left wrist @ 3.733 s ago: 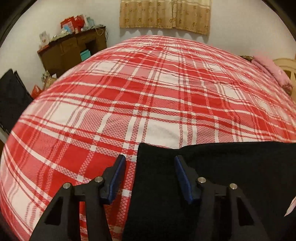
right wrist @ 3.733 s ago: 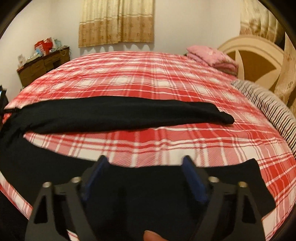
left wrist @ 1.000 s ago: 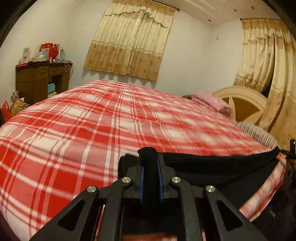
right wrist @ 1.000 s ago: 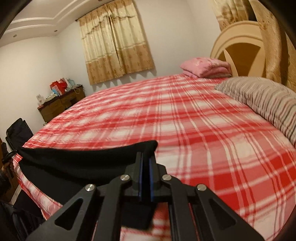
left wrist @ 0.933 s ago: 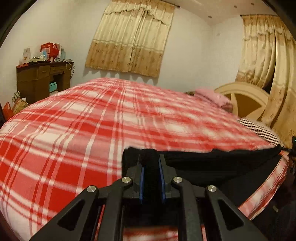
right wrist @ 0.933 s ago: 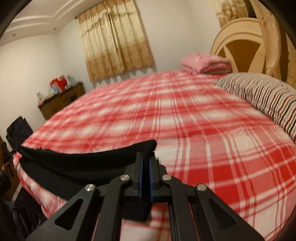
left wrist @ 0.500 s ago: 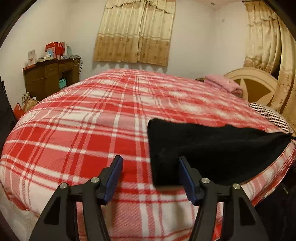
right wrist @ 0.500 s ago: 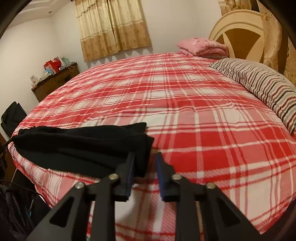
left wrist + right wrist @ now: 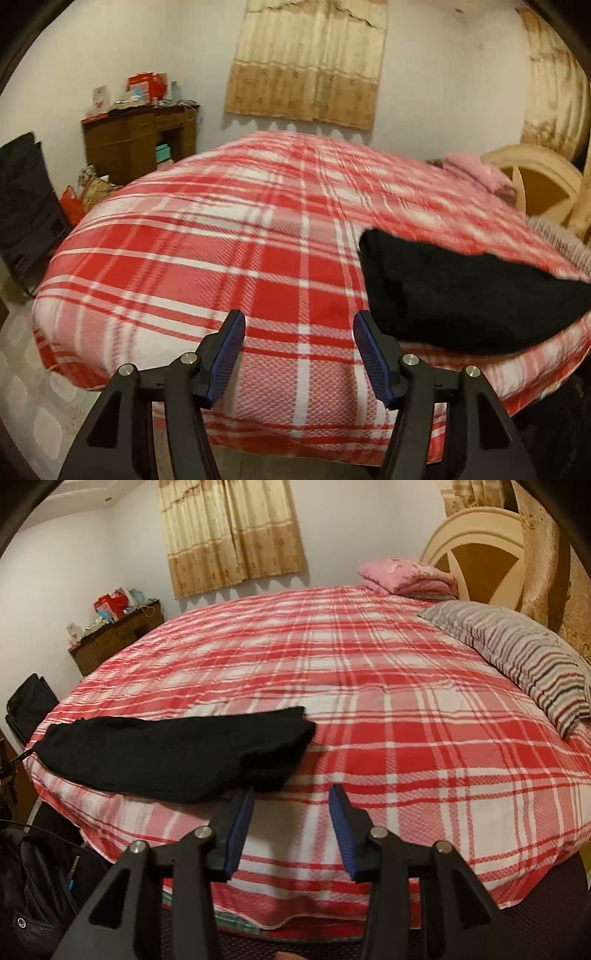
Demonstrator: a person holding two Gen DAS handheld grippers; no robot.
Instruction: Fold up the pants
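Observation:
The black pants (image 9: 465,291) lie folded in a long strip near the front edge of the red plaid bed (image 9: 229,251). In the left wrist view they are to the right of my left gripper (image 9: 298,325), which is open, empty and pulled back over the bed's edge. In the right wrist view the pants (image 9: 177,753) lie to the left of my right gripper (image 9: 291,797), which is open and empty, its left finger just in front of the pants' end.
A striped pillow (image 9: 524,661) and a folded pink blanket (image 9: 406,576) lie near the headboard (image 9: 480,550). A wooden desk (image 9: 136,144) with clutter stands at the far left wall. A black bag (image 9: 40,890) sits on the floor at left.
Both grippers were shut on the lifted pants a second ago. They laid the pants down on the bed, opened, and drew back toward the bed's front edge.

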